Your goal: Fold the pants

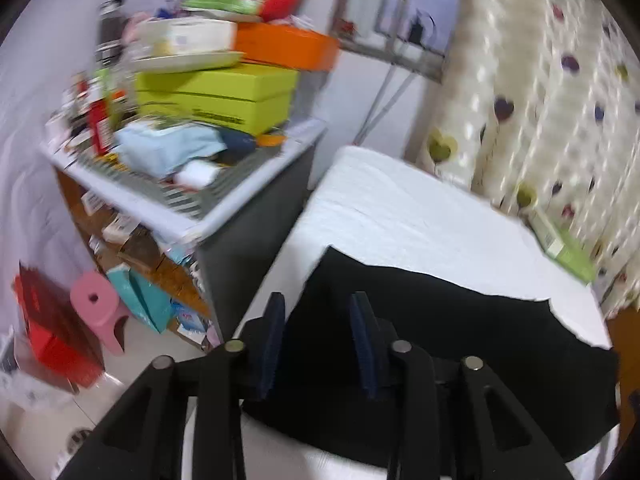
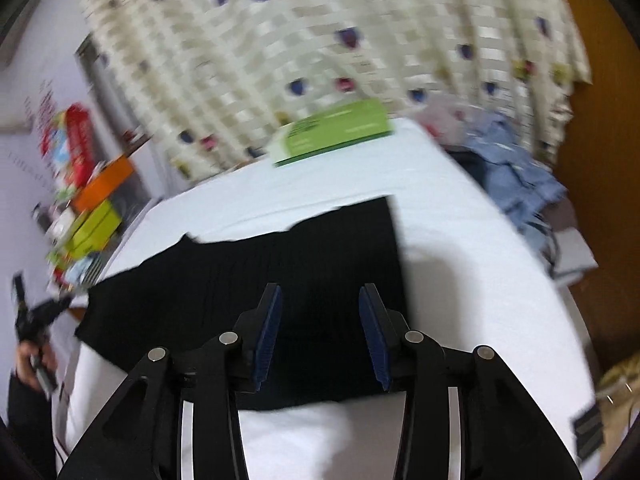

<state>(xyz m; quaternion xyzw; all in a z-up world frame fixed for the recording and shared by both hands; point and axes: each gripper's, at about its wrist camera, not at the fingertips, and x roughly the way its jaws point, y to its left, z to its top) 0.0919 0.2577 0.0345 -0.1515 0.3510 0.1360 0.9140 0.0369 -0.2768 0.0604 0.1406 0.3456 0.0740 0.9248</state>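
Note:
Black pants (image 1: 460, 344) lie folded in a flat rectangle on a white-covered table (image 1: 400, 208). My left gripper (image 1: 318, 308) hangs open above their left end, nothing between its blue-padded fingers. In the right wrist view the same pants (image 2: 260, 268) spread across the white table (image 2: 480, 280). My right gripper (image 2: 320, 300) is open over their right part, holding nothing. The left gripper (image 2: 36, 312) shows at the far left edge of that view, held by a hand.
A cluttered shelf unit (image 1: 180, 184) with green and orange boxes stands left of the table. A pink stool (image 1: 100, 308) and red box sit on the floor. A green box (image 2: 336, 132) lies at the table's far edge by a heart-patterned curtain (image 2: 320, 40). Blue clothes (image 2: 516, 176) pile at right.

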